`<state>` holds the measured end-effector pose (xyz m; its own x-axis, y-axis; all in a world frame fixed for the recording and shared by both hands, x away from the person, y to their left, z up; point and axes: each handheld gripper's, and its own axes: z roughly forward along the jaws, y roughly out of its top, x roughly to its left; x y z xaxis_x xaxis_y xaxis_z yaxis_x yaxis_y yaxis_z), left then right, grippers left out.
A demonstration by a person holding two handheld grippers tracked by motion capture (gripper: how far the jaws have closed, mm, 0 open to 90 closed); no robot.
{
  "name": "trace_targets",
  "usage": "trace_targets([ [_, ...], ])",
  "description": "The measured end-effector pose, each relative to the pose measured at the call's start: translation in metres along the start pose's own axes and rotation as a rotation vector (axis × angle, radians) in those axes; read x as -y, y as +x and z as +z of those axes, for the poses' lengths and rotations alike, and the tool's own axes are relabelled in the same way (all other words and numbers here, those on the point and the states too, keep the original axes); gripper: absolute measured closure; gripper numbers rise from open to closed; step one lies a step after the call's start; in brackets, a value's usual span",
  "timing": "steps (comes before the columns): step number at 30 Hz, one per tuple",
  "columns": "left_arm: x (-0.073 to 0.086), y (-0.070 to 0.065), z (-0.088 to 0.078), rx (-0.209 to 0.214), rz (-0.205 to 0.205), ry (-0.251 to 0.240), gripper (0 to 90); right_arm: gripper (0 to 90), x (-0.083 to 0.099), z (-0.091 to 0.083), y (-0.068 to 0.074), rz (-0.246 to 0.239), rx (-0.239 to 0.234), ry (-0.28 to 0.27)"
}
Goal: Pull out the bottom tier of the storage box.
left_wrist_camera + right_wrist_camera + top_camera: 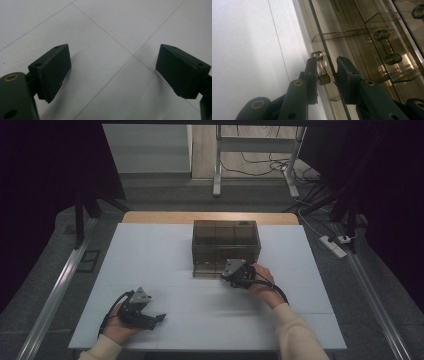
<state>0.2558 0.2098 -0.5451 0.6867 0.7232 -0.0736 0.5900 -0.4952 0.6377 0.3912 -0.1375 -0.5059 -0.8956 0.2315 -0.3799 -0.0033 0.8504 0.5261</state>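
A smoked, see-through drawer box (pixel 225 240) stands at the middle of the white table top (pixel 150 255). My right gripper (pixel 224 276) is at the box's lower front. In the right gripper view my right gripper (pixel 326 60) is closed in on a clear bar handle (pixel 320 71) of a drawer. One pad lies against the handle and the other sits at the front panel's edge. My left gripper (pixel 159 318) rests on the table at the near left. Its jaws (pixel 113 57) are wide apart over bare white surface with nothing between them.
A second drawer handle (pixel 388 46) shows through the box's panels. The wooden table edge (pixel 210 217) runs behind the box. Past it are a metal stand (pixel 218 165) and cables on the floor. A power strip (pixel 334 246) lies at the right.
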Motion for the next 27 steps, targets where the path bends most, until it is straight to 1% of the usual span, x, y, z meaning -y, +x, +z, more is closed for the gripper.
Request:
trace_targets([
  [12, 0.0001, 0.0, 0.0003, 0.0, 0.001, 0.003, 12.5, 70.3, 0.0002, -0.0017, 0.0007, -0.001, -0.008, 0.004],
  [14, 0.0002, -0.0001, 0.0002, 0.001, 0.001, 0.002, 12.5, 70.3, 0.0002, -0.0019, 0.0004, -0.001, -0.021, 0.003],
  [17, 0.0002, -0.0001, 0.0002, 0.001, 0.001, 0.002, 12.5, 70.3, 0.0001, -0.0022, 0.0011, -0.004, -0.012, 0.006],
  [19, 0.0002, -0.0001, 0.0002, 0.001, 0.001, 0.002, 12.5, 70.3, 0.0002, -0.0024, 0.0013, -0.003, -0.017, 0.003],
  [22, 0.0002, -0.0002, 0.0003, 0.001, 0.001, 0.003, 12.5, 70.6, 0.0007, -0.0022, 0.0023, -0.001, -0.011, -0.005],
  [23, 0.0001, -0.0002, 0.0003, 0.001, 0.001, 0.003, 12.5, 70.6, 0.0006, -0.003, 0.0022, -0.003, -0.012, 0.002],
  [27, 0.0002, -0.0002, 0.0003, 0.001, 0.001, 0.003, 12.5, 70.7, 0.001, -0.0035, 0.0026, 0.003, -0.015, -0.001],
])
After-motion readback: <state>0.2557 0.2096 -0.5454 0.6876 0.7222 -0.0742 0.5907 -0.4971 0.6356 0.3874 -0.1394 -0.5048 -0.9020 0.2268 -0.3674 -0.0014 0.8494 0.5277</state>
